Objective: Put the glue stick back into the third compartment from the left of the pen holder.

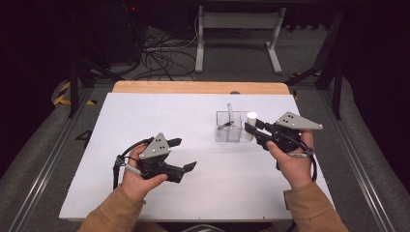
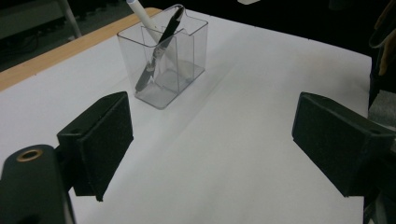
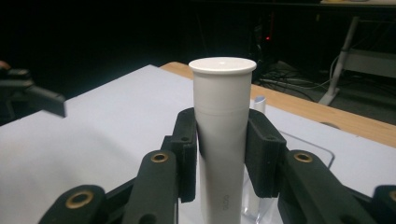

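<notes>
Tube (image 3: 223, 135), white and upright, is sitting clamped between the right claw's (image 1: 252, 131) pads just right of the clear holder (image 1: 228, 126), probably so it can drop in cap-up beside the pens (image 2: 156, 51). Left claw (image 1: 184, 154) is hanging wide open and empty over the near worktop (image 1: 193, 193), leaving the holder free.
</notes>
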Available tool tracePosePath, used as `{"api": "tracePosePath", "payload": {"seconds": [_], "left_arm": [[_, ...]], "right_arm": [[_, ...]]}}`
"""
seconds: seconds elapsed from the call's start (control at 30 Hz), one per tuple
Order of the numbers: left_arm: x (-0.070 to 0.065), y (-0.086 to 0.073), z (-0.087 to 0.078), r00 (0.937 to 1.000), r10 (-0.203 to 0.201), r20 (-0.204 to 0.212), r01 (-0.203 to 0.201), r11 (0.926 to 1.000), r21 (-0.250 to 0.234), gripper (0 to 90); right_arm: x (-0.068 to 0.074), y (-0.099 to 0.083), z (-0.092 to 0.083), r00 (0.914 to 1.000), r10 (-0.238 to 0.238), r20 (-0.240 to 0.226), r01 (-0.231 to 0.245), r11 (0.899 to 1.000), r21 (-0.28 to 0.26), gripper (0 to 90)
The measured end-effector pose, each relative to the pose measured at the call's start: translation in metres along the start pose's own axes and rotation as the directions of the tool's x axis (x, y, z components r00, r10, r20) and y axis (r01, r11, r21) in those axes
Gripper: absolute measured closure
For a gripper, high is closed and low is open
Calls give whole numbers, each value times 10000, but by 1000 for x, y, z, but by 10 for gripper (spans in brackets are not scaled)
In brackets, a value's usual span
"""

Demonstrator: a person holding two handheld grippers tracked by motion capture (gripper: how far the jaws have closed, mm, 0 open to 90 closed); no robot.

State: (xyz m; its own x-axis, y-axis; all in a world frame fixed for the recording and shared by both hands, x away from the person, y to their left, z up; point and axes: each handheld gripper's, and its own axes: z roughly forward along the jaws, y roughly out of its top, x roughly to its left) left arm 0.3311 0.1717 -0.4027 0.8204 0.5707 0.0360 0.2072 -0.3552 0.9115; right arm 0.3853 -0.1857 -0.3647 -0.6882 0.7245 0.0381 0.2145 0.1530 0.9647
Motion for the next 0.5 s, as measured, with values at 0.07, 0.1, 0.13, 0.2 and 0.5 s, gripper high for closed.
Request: {"api": "tracePosePath", "payload": {"seconds": [0.07, 0.1, 0.13, 0.2, 0.5], "left_arm": [[0, -4, -4, 10000, -84, -23, 84, 9997, -237, 121], [0, -5, -6, 9999, -121, -54, 119, 9993, -360, 118], [0, -7, -8, 9998, -144, -112, 138, 9989, -449, 116], [0, -11, -11, 9995, -231, -213, 219, 9982, -558, 112], [0, -23, -25, 9977, -273, -627, 228, 9973, -702, 81]], "right_arm": [[-3, 2, 1, 9995, 111, 287, -109, 9999, -61, 681], [-5, 3, 2, 9990, 104, 430, -99, 9999, -101, 681], [-7, 3, 4, 9985, 91, 532, -84, 9999, -127, 681], [-10, 3, 7, 9969, 155, 766, -143, 9998, -155, 680], [-30, 1, 24, 9865, 365, 1598, -316, 9990, -327, 680]]}}
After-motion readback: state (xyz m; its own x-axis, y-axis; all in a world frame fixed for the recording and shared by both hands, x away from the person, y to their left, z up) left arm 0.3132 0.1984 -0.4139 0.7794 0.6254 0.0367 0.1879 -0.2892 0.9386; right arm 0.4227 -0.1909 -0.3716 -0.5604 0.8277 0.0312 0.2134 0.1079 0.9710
